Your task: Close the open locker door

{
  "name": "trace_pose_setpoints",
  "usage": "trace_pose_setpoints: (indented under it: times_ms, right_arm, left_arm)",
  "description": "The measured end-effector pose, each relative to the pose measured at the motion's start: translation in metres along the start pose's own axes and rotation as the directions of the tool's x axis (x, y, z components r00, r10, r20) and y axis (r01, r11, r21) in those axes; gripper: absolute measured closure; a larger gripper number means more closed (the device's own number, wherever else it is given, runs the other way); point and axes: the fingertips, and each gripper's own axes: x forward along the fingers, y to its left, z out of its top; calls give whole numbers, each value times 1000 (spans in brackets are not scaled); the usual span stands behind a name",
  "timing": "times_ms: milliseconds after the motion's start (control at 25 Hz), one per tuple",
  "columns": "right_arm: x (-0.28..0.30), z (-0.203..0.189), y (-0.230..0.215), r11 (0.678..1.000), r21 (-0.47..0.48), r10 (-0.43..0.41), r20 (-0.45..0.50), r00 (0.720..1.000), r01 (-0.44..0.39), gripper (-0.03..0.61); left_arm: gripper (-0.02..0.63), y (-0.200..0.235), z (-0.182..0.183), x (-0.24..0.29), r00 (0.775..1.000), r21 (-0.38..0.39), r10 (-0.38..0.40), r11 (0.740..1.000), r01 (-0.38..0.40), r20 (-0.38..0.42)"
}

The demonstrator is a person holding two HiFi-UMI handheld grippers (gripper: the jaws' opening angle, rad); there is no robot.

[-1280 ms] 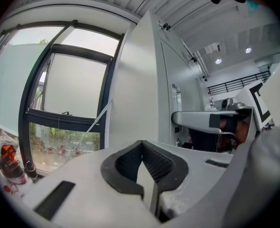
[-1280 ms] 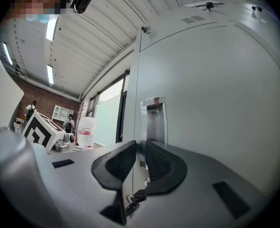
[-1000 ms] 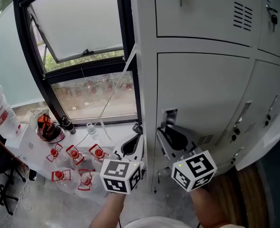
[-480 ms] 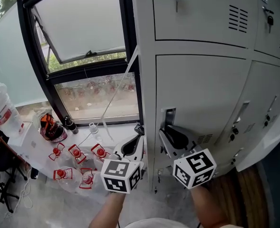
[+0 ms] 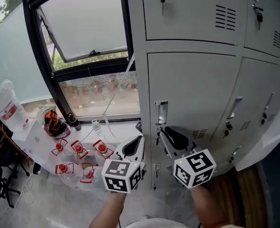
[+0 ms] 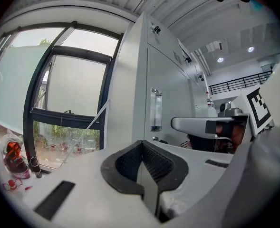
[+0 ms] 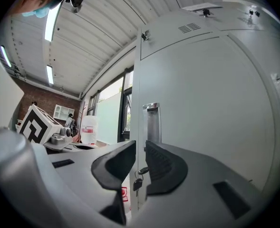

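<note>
Beside the locker door (image 5: 192, 94) lie bottles (image 5: 80, 158); left claw (image 6: 140, 146) closed, right claw (image 7: 140, 148) narrowly apart.

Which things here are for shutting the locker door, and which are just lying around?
For the job:
- locker door
- door handle
- keys hanging from the door's lock
- right claw, open, right in front of the door

Just lying about:
- bottles with red tops on the floor
- big water jug
- window

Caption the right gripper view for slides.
Right hand-held gripper, jaws apart, faces silver recessed handle and hanging keys on grey metal locker door.
</note>
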Motion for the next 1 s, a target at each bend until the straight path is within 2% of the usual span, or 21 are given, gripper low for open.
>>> trace_pose_setpoints:
  times_ms: [1000]
  right_arm:
    - [-132,4,-15,1000,-31,-2,-33,999,1,546]
  left_arm:
    - [606,-134,4,-27,1000,19,-12,1000,12,-6]
